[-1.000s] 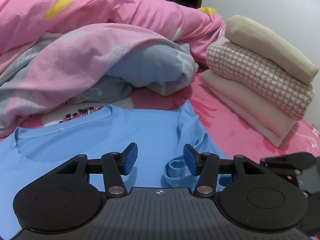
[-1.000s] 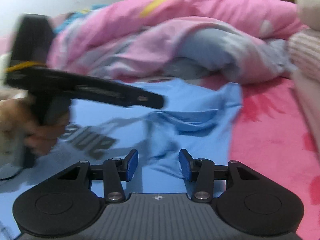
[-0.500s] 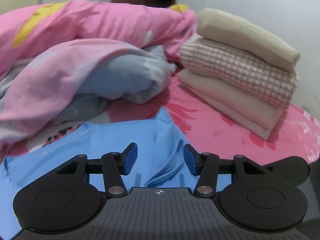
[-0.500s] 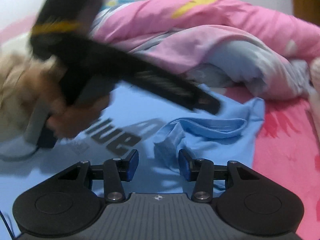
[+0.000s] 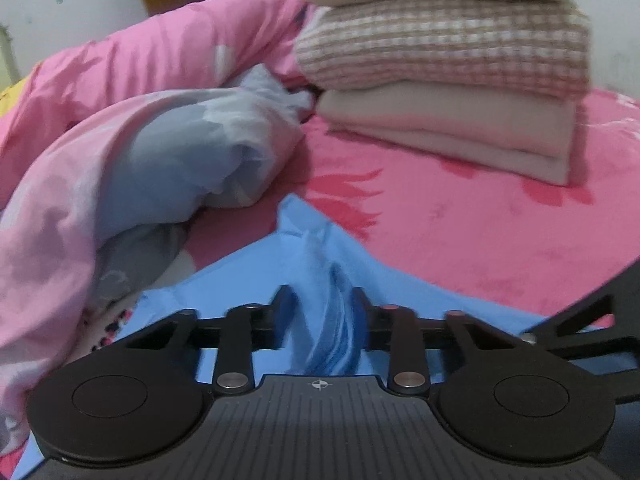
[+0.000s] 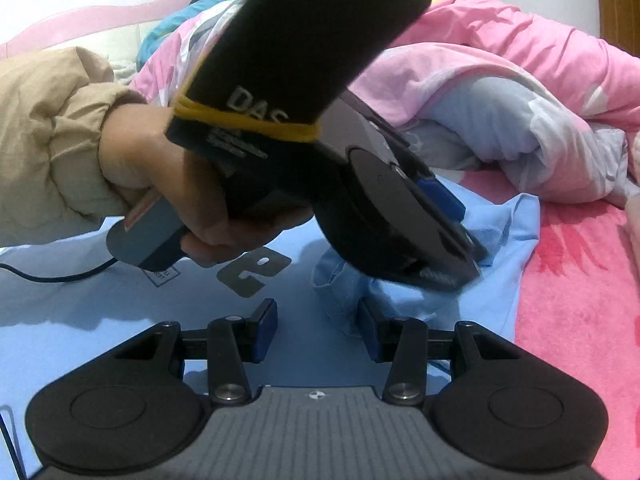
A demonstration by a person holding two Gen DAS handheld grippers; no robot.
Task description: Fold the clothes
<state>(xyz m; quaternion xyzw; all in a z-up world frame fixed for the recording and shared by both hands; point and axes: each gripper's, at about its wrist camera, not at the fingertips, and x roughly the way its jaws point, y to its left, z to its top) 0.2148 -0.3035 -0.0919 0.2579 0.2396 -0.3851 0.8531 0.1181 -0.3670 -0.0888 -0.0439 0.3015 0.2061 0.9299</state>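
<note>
A light blue T-shirt [image 6: 100, 312] with grey lettering lies spread on the pink bedsheet [image 5: 480, 232]. My left gripper [image 5: 325, 312] is closing on the shirt's right sleeve [image 5: 332, 332], which is bunched between its pads and fills the gap. In the right wrist view the left gripper [image 6: 476, 256] reaches down across the frame onto that sleeve, held by a hand [image 6: 160, 184] in a beige cuff. My right gripper [image 6: 316, 332] hovers low over the shirt with its jaws open. A rumpled fold of the sleeve [image 6: 340, 280] lies just ahead of its right finger, untouched.
A stack of folded clothes [image 5: 440, 80], cream and checked, sits at the far right of the bed. A crumpled pink and grey quilt [image 5: 120, 160] is heaped behind the shirt. A black cable [image 6: 52, 278] trails over the shirt at the left.
The left gripper slid right along the shirt to its sleeve, rolled, and its jaws narrowed onto the bunched fabric. The right gripper stayed nearly still and open.
</note>
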